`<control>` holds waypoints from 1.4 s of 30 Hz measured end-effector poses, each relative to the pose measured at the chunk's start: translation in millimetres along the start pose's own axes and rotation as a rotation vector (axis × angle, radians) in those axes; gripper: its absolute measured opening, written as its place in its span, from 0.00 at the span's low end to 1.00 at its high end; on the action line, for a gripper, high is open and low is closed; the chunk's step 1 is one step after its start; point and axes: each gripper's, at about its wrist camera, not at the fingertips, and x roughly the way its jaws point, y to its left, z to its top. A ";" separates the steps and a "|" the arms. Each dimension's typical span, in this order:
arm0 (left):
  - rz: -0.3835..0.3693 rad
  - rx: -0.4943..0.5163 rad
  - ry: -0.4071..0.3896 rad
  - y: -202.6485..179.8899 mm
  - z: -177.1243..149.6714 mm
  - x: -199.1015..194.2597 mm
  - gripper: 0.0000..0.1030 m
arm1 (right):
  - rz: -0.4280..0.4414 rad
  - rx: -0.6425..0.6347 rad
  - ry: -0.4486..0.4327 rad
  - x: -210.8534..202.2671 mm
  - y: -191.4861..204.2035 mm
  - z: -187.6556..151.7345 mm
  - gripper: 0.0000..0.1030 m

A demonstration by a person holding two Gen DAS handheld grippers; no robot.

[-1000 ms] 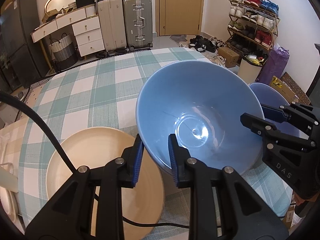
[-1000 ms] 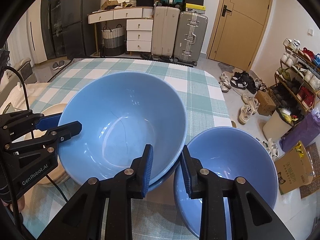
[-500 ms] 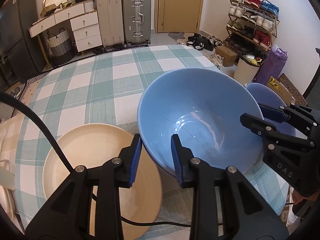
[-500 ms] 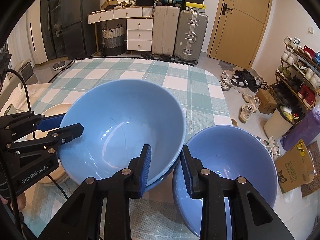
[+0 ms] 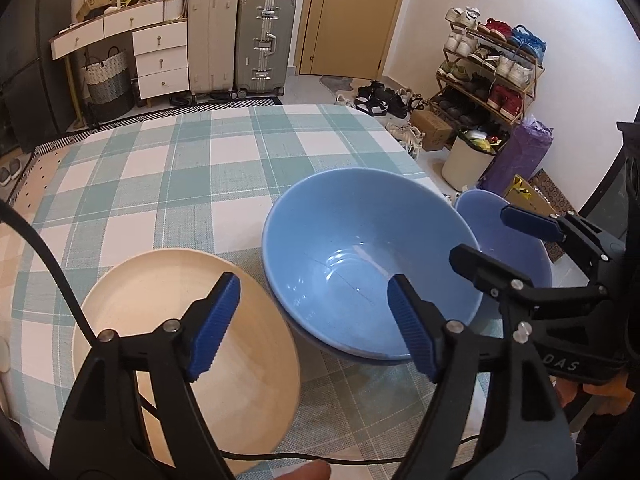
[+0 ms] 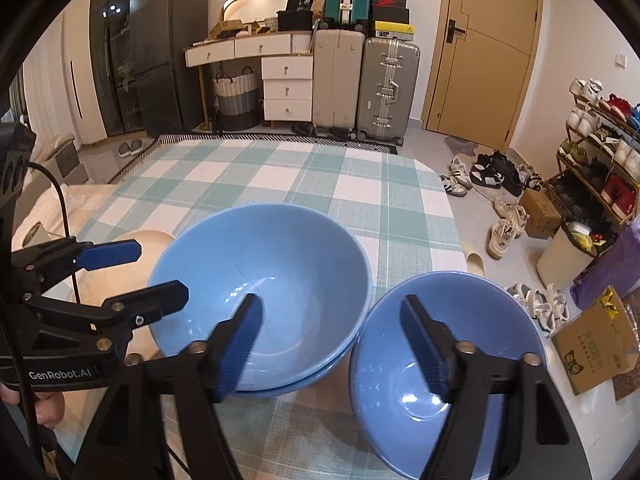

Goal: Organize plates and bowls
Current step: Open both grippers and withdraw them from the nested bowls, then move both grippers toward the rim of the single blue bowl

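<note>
Left wrist view: the left gripper [image 5: 316, 326] has its jaws spread wide and still opening, and the blue pads aren't pressing on anything. One pad hangs over the cream plate [image 5: 176, 320], the other over the near rim of the big blue bowl [image 5: 360, 256]. That bowl sits nested in another blue bowl [image 5: 344, 354], you can see the lower one's rim poking out underneath at the front. Both rest on the checked tablecloth [image 5: 192, 184], just beside the plate. A third blue bowl [image 5: 516, 252] sits by itself to the right, near the table edge. The right gripper [image 5: 490, 234] comes in from the right, one finger over the big bowl's rim, the other over the lone bowl. A black cable [image 5: 52, 272] runs across the plate.

Right wrist view: the right gripper [image 6: 332, 344] is also wide apart and opening, gripping nothing. Its left pad floats over the inside of the nested bowls [image 6: 280, 264], its right pad over the single bowl [image 6: 476, 344]. Those two sit just beside each other, can't tell if the rims actually touch. The left gripper [image 6: 158, 270] shows up on the left, jaws apart, straddling the stack's far rim without pinching it. The plate [image 6: 148, 238] peeks out behind it. Suitcases [image 6: 386, 88] and a shoe rack [image 6: 600, 152] fill the background.
</note>
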 end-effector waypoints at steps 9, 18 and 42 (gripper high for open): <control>-0.006 -0.003 -0.008 4.6 -3.2 -12.6 0.82 | -0.013 0.037 -0.027 -17.2 -6.8 1.9 0.98; -0.002 -0.011 -0.032 3.3 -13.4 -32.0 0.98 | -0.023 0.038 -0.051 -37.4 -9.8 -2.8 0.99; -0.057 -0.034 -0.021 -62.3 -51.6 -76.9 0.98 | -0.065 0.237 -0.035 -98.0 -94.4 -53.9 0.99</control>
